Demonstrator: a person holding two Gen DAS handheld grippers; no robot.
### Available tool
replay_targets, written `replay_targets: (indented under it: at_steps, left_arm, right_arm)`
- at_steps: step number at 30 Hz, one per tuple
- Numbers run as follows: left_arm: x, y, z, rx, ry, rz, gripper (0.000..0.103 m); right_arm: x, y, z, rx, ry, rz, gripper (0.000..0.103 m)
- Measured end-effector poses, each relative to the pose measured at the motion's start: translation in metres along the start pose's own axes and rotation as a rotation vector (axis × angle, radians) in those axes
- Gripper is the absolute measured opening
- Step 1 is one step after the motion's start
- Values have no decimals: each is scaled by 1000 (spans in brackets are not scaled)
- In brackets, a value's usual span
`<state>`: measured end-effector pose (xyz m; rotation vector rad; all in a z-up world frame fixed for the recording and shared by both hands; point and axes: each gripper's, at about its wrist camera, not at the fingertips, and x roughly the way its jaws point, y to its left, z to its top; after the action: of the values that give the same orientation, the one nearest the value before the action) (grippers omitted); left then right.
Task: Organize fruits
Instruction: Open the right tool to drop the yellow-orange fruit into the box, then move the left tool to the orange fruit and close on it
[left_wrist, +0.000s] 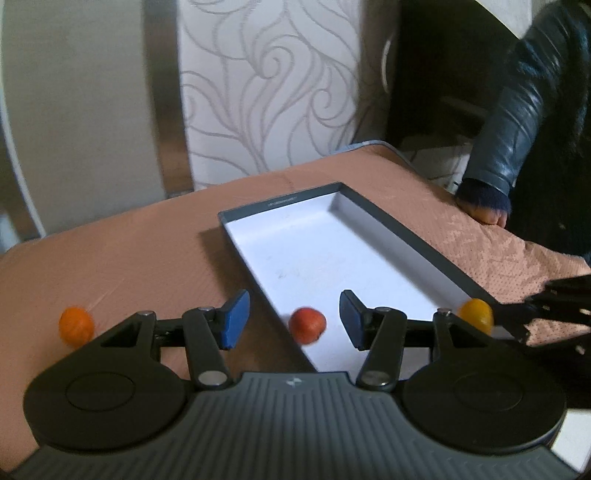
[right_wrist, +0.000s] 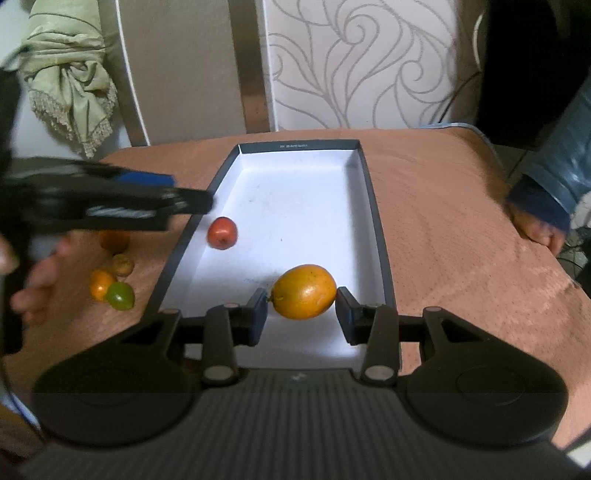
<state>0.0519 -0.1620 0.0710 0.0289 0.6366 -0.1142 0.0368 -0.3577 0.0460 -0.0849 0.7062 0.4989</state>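
A dark-rimmed box with a white floor (right_wrist: 369, 192) lies on the brown cloth; it also shows in the left wrist view (left_wrist: 388, 229). A small red fruit (right_wrist: 222, 232) lies inside near its left wall and shows blurred in the left wrist view (left_wrist: 307, 325). My right gripper (right_wrist: 301, 314) is shut on a yellow-orange fruit (right_wrist: 303, 291) over the box's near end; that fruit also shows in the left wrist view (left_wrist: 476, 314). My left gripper (left_wrist: 293, 319) is open and empty above the red fruit.
An orange fruit (left_wrist: 75, 326) lies on the cloth left of the box. Several small orange and green fruits (right_wrist: 114, 284) lie there in the right wrist view. A person's hand (right_wrist: 539, 229) rests on the table's right edge. A cloth (right_wrist: 70, 77) hangs behind.
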Motion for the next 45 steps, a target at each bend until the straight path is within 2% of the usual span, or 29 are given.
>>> replay_targets:
  at_steps: [9, 13, 17, 22, 29, 38, 41, 43, 45]
  left_arm:
    - [-36, -11, -36, -87, 28, 130, 60]
    - [-48, -16, -49, -108, 37, 172, 60]
    - [-55, -17, -56, -111, 42, 190, 60]
    - [-52, -9, -56, -106, 52, 170, 60]
    - [-50, 5, -55, -66, 44, 101, 60]
    - [-54, 56, -66, -41, 57, 33, 59]
    - [-50, 71, -71, -37, 75, -1, 59]
    - [-47, 80, -73, -31, 87, -19, 58]
    - [-46, 87, -73, -22, 85, -39, 58]
  right_arm:
    - [25, -9, 4, -38, 32, 54, 46]
    - [22, -9, 1, -71, -10, 49, 59]
    - [13, -10, 0, -79, -49, 58, 60]
    - [-6, -6, -1, -90, -108, 44, 60]
    - [-22, 16, -2, -78, -138, 0, 59]
    - [-33, 53, -5, 25, -145, -91, 59]
    - [-34, 71, -11, 19, -136, -93, 53]
    - [-30, 85, -12, 1, -121, -88, 42]
    - [-29, 99, -12, -11, -120, -67, 40]
